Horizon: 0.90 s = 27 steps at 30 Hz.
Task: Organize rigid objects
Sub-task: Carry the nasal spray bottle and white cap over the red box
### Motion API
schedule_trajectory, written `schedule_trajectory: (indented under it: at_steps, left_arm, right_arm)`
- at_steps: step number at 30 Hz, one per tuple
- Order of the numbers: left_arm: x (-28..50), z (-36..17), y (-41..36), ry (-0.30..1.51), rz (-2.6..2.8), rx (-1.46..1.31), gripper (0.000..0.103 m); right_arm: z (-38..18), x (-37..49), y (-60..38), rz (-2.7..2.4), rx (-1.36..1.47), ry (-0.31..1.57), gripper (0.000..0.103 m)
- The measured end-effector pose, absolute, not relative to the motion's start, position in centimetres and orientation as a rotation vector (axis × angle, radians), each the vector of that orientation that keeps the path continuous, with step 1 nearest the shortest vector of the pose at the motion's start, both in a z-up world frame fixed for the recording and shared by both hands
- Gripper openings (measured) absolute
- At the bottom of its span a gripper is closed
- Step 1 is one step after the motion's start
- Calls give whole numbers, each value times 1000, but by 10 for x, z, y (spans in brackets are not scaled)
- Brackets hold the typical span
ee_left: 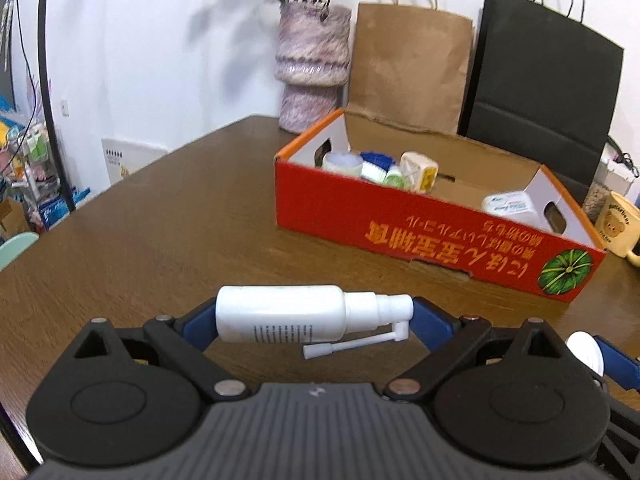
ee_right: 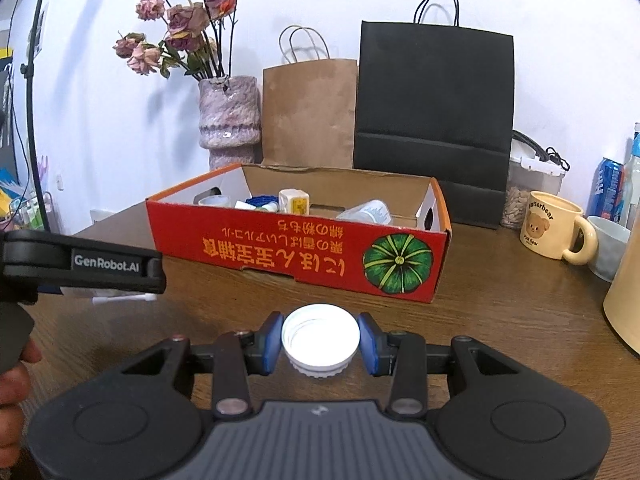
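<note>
Left wrist view: left hand-held gripper (ee_left: 314,314) clamps spray bottle (ee_left: 296,312) crosswise; right hand-held gripper (ee_right: 321,338) grips white cap (ee_right: 320,338).

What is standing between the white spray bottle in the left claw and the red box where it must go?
Nothing visible. The left claw holds the white spray bottle above bare wooden table, and the stretch to the red cardboard box is open. Only the box's near wall must be cleared; free floor shows in its middle.

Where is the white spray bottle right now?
The white plastic spray bottle lies crosswise in the left tongs, above the brown wooden table, short of the red cardboard box.
</note>
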<state>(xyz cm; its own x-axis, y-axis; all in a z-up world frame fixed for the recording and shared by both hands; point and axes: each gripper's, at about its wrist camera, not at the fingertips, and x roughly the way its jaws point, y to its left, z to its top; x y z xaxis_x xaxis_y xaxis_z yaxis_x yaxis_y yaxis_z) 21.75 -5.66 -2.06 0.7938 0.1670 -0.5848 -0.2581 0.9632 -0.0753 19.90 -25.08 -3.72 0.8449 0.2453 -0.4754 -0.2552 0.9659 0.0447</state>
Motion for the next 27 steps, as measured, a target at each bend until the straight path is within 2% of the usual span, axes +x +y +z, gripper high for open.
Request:
schedule_trajectory:
  at_steps: [27]
  left_arm:
    - [250,22,-36,506,176,-110,99]
  right_arm:
    - [6,239,-229,223,29,376,39]
